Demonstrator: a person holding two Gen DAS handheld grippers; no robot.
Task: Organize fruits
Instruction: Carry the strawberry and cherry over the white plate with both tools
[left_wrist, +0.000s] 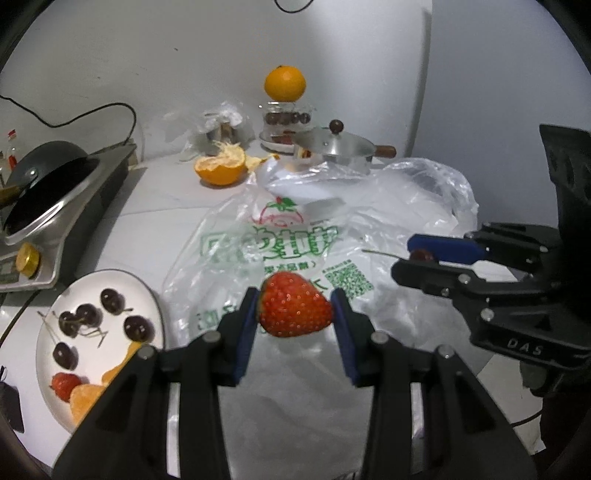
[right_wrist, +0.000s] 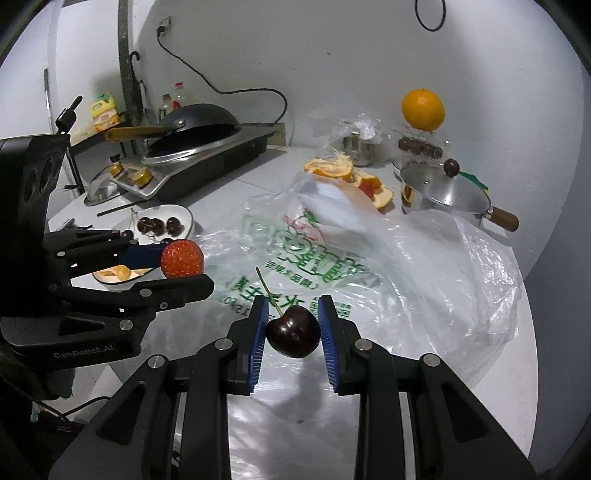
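My left tool (left_wrist: 295, 314) is clamped on a strawberry (left_wrist: 294, 309), pads pressing both sides. My right tool (right_wrist: 291, 325) is clamped on a dark cherry (right_wrist: 293, 331), stem pointing away from me. Both fruits hang above a printed plastic bag (left_wrist: 295, 243) spread on the desk (left_wrist: 147, 221). Left of my left tool sits a white plate (left_wrist: 79, 291) with cherries, a strawberry and orange segments. Farther ahead: a peeled orange half (left_wrist: 221, 168), a lidded pot (left_wrist: 347, 149), and a whole orange (left_wrist: 285, 83) on a jar.
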